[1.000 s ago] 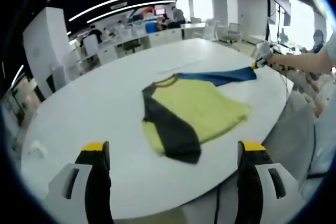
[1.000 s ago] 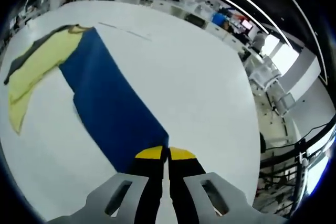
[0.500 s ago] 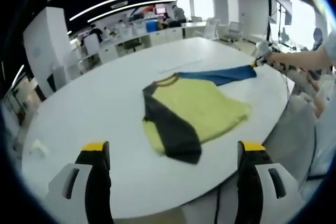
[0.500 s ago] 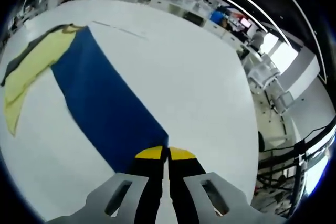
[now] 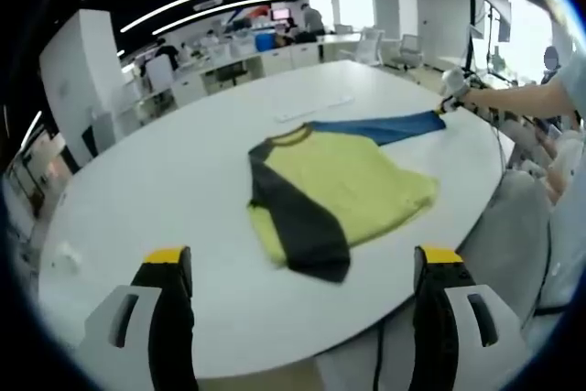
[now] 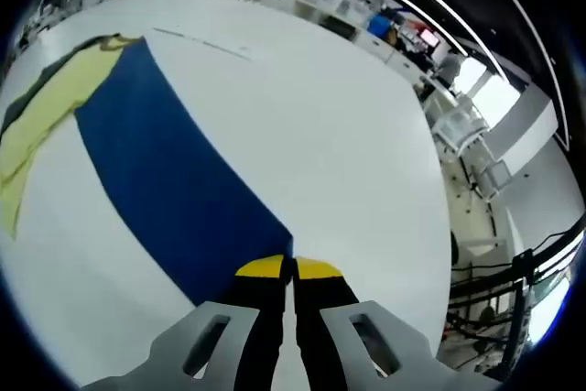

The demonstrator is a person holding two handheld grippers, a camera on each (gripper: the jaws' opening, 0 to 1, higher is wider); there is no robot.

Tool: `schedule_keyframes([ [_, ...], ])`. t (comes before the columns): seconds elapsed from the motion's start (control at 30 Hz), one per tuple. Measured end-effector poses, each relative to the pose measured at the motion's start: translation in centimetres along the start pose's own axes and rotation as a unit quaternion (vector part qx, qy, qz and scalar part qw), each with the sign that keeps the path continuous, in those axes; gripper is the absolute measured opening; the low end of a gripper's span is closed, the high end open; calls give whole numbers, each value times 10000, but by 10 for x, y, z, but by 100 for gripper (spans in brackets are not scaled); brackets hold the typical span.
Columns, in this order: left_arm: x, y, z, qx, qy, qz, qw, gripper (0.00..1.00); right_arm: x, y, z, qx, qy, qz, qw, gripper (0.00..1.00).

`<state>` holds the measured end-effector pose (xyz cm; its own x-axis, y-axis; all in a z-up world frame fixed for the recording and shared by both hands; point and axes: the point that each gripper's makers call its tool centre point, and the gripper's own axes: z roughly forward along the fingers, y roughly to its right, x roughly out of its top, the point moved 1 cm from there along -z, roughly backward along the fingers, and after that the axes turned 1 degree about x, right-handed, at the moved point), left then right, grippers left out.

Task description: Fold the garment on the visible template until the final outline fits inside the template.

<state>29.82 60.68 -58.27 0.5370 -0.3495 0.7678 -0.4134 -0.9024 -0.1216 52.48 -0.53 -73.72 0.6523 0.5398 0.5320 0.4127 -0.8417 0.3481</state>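
Yellow-tipped jaws of the right gripper [image 6: 293, 267] are pressed together on the cuff end of the blue sleeve [image 6: 165, 180], which runs out toward 10 o'clock to the yellow shirt body [image 6: 41, 116], flat on the white table [image 6: 320, 116].

Left gripper [image 5: 298, 258]: jaws wide apart, holding nothing, hovering off the near table edge. The raglan shirt [image 5: 339, 190] lies mid-table at 12 o'clock from it, well apart.

Handling, my read: thin knit, light, limp. It drags and stretches rather than slides as a piece, so pinch at cuffs, hem corners or shoulder seams, not mid-panel. One-point grip lets the rest sag.

Left gripper view gives the whole outline: dark grey sleeve [image 5: 298, 222] already folded across the body, blue sleeve pulled straight toward 2 o'clock. Right gripper view gives the pinch itself and a faint line on the table [image 6: 201, 43], possibly a template edge; cannot tell.
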Motion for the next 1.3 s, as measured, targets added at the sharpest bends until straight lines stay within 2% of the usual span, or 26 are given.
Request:
schedule_keyframes([
  [0.2,-2,-1,-1,28,-36,-31,10000,97,-1,3,3,2,-13,125,9999,3],
  [0.37,-3,-1,-2,29,-67,-42,10000,97,-1,3,12,47,-106,10,9999,3],
  [0.9,-3,2,1,-18,-36,-117,9999,97,-8,6,25,89,-276,42,9996,3],
  [1.1,-4,2,0,-1,-53,-143,9999,97,-4,6,28,82,-261,20,9996,3],
  [1.3,3,7,-1,-101,128,-257,9995,97,-5,6,28,100,-261,-28,9996,3],
])
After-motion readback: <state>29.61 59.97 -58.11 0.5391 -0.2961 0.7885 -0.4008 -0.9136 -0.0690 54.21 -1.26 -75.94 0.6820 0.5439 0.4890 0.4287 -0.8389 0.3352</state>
